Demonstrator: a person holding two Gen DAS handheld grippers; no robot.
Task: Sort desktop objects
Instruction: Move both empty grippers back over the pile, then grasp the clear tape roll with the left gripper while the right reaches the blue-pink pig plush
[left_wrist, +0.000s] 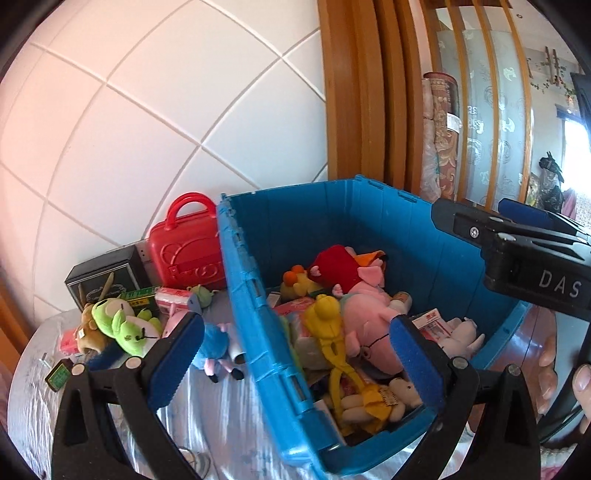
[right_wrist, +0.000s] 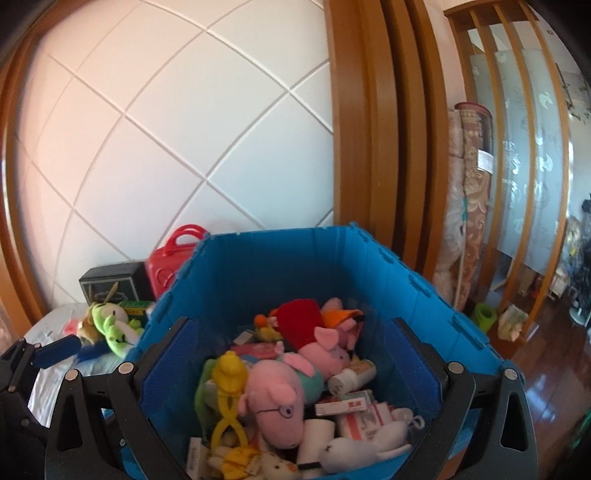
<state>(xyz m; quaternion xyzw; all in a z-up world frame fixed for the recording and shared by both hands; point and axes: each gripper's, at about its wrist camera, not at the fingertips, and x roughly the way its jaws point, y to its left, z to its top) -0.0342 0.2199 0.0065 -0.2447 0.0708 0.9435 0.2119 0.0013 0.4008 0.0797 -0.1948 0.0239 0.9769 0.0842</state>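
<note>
The blue bin sits at the table's edge, already heaped with toys, a pink pig and yellow tongs on top, so sorted things collect in one place; the right gripper hangs over it, jaws spread wide and empty; the left gripper, equally spread and holding nothing, straddles the bin's wall; a green frog and what looks like a blue toy wait unsorted on the table beside a red case.
</note>
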